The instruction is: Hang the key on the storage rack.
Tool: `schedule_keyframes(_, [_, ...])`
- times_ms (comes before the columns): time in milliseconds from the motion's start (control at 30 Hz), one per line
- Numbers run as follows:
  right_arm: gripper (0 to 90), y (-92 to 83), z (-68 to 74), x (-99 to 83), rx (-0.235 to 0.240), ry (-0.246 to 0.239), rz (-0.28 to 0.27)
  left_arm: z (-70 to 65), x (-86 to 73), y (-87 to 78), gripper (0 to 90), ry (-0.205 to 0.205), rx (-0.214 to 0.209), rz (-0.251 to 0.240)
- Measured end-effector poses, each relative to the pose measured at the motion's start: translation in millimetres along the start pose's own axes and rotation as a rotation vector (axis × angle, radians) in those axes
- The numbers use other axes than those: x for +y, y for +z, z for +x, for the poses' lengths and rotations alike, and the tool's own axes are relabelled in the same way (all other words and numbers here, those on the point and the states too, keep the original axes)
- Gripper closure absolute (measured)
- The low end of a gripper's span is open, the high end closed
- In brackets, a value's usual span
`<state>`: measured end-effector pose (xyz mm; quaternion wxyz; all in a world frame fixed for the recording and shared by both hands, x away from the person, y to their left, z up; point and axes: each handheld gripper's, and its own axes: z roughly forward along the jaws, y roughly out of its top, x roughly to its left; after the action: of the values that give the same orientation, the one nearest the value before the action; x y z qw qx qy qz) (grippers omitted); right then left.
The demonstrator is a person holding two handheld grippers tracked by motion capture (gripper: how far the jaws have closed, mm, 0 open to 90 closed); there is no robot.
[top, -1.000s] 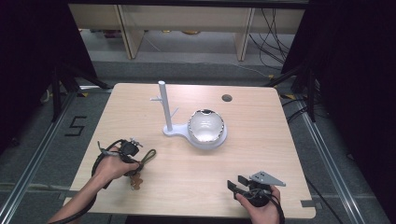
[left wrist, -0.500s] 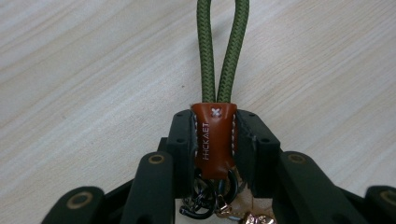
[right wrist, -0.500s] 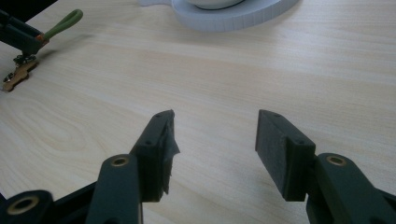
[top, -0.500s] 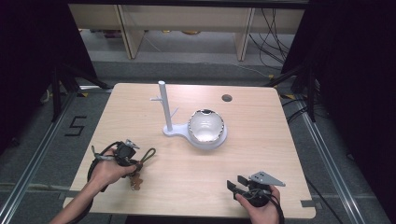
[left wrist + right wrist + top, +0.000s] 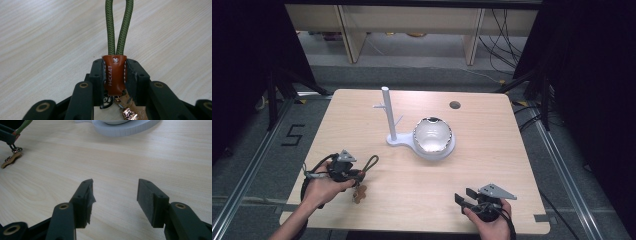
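Table (image 5: 45, 37); keychain tab (image 5: 114, 73) between left fingers (image 5: 97, 75).

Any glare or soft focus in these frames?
High view: the bowl blows out white, floor behind is dark. Left gripper view: leather tab sharp, charm at bottom blurred. Right gripper view: jaws soft, table evenly lit.

My left gripper (image 5: 115, 75) has matte black jaws on hinged black links with brass-coloured pivot rivets. My right gripper (image 5: 115, 200) is built alike, its pads (image 5: 147, 197) flat blocks with small screw holes. Each carries a grey three-cornered plate (image 5: 498, 190) and black cable.
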<state>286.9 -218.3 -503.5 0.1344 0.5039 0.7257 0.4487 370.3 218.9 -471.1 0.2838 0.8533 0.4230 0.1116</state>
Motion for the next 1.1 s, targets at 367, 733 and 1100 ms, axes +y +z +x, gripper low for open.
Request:
schedule_keyframes(367, [47.4,-0.1,2.4,-0.9,-0.002,0.037,0.015,-2.9,-9.4,-2.4,68.1,0.039,0.013,-0.122])
schedule_keyframes(733, [47.2,-0.5,0.2,-0.6,-0.011,0.002,0.017,-7.6,-17.3,-2.6,68.0,0.041,0.009,-0.254])
schedule_keyframes(1100, [46.7,1.8,-0.1,-1.9,0.009,0.000,-0.006,-8.8,-18.7,-9.6,68.0,0.042,0.031,-0.326])
